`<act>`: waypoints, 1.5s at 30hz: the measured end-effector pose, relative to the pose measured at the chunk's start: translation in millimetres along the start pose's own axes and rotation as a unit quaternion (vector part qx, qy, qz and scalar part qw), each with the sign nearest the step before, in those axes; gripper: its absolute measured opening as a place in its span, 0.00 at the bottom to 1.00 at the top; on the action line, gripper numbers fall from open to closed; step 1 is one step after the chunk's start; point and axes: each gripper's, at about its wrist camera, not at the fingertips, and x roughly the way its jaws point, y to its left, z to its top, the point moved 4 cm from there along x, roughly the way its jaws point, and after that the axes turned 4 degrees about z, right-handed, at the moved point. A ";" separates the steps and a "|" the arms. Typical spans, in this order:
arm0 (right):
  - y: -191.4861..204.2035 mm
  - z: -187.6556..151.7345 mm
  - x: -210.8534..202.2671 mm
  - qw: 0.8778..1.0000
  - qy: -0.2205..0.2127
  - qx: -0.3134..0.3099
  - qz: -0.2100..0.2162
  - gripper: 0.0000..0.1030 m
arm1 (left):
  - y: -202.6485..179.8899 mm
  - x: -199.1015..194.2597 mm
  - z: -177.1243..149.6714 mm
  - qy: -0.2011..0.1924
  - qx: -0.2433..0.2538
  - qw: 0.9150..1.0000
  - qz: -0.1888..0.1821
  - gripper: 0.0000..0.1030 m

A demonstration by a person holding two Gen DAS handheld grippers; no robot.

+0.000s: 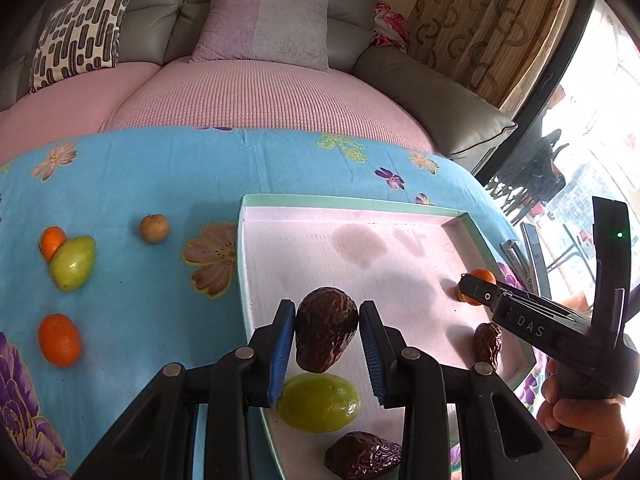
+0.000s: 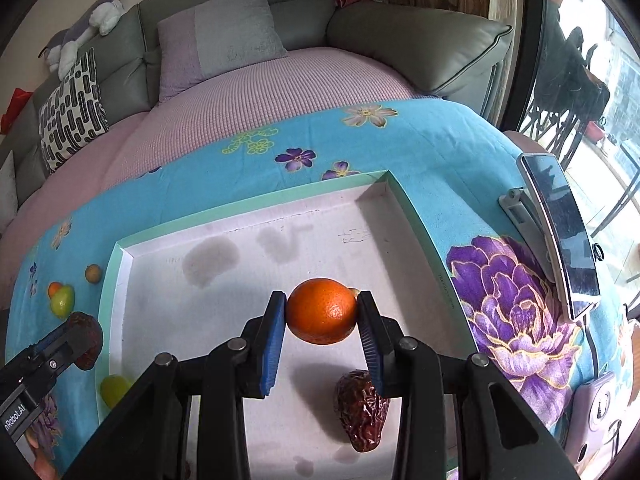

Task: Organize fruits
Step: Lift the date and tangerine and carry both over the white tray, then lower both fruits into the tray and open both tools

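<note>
Both grippers are loaded up over the tray (image 2: pixel 256 200), a shallow white box lid with a mint-green rim sitting on a blue floral cloth (image 1: pixel 132 168).

The left gripper (image 1: pixel 327 334) has its blue pads clamped on a dark wrinkled date (image 1: pixel 326 330), held above the near-left part of the tray. Directly under it a green fruit (image 1: pixel 318 402) lies on the tray floor, and there's another date (image 1: pixel 362 460) just in front of that one.

The right gripper (image 2: pixel 321 312) is squeezed onto a small orange (image 2: pixel 322 310), probably a mandarin, over the right half of the tray. A third date (image 2: pixel 362 410) rests on the tray floor below and slightly right of it, near the rim.

Still out on the cloth, left of the tray: a green pear-ish fruit (image 1: pixel 73 263) touching a small orange one (image 1: pixel 52 242), another orange fruit (image 1: pixel 59 340) nearer the camera, and a little brown round fruit (image 1: pixel 154 229) on its own near a flower print. Can't really tell what that brown one is, too small.

A phone (image 2: pixel 560 232) is propped on a stand at the right edge of the cloth. Behind it all is a grey sofa (image 1: pixel 432 92) with a pink cover.
</note>
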 end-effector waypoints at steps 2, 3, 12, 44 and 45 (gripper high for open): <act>3.5 -1.8 4.7 1.000 0.008 -0.006 0.003 0.36 | 0.2 5.8 -2.0 0.006 0.001 1.000 0.004 0.34; 4.8 -2.5 6.6 1.000 0.010 -0.007 0.004 0.36 | 0.7 8.3 -3.0 0.009 0.001 1.000 0.008 0.34; 6.7 -7.8 21.9 0.999 0.033 -0.011 0.004 0.36 | 3.3 20.7 -8.9 0.025 0.004 1.000 0.018 0.34; 11.7 -7.9 28.3 0.998 0.046 -0.040 -0.007 0.47 | -5.3 7.2 -0.9 0.029 0.031 0.998 0.039 0.52; 11.7 -7.7 27.3 0.998 0.045 -0.040 -0.007 0.47 | -5.1 4.5 0.5 0.026 0.032 0.998 0.043 0.54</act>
